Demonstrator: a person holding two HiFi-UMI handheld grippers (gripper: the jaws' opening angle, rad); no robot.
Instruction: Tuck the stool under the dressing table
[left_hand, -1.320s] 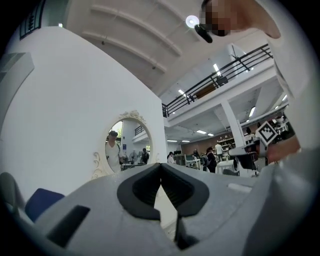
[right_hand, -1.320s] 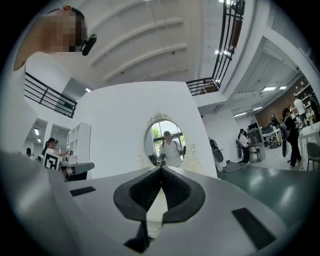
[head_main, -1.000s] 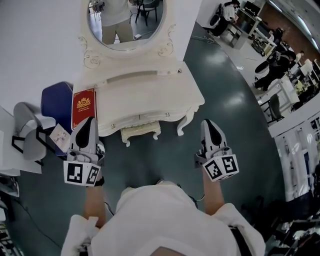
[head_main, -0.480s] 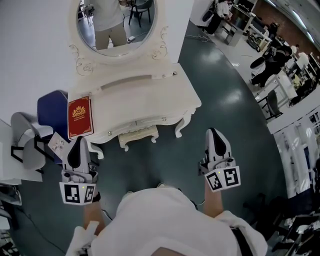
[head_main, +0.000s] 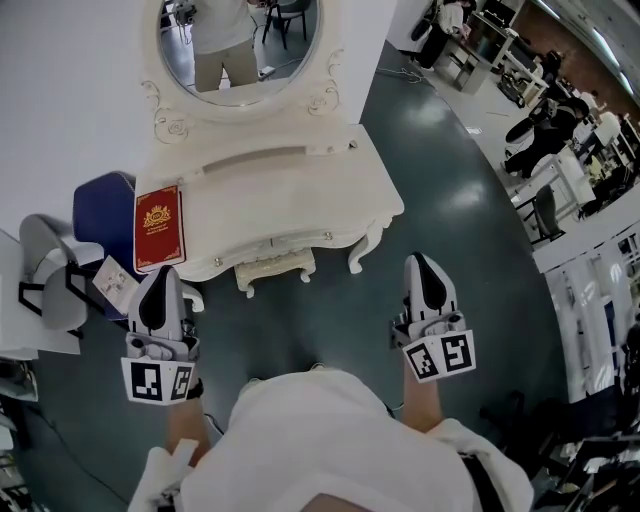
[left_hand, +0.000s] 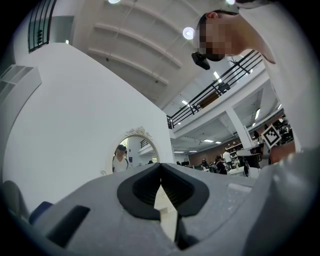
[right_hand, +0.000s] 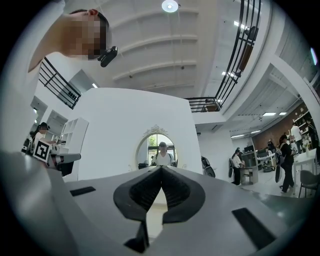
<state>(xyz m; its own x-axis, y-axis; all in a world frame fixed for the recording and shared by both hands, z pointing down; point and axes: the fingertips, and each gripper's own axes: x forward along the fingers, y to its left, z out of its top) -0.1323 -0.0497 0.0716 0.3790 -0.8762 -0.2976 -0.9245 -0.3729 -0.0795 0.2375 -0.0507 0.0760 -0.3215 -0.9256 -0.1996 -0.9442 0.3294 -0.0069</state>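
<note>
A cream stool sits tucked under the front of the white dressing table, only its near edge and two small legs showing. An oval mirror tops the table. My left gripper hovers shut and empty near the table's front left corner, apart from the stool. My right gripper is shut and empty too, right of the table's curved front leg. In the left gripper view the jaw tips meet before the mirror. In the right gripper view the tips meet below the mirror.
A red book lies on the table's left end. A blue seat and a grey chair stand left of the table. Desks and people fill the far right. Dark floor lies between me and the table.
The head view shifted slightly, so the table sits a little lower left in frame. Both grippers have drawn back a little from the table. The stool has not moved.
</note>
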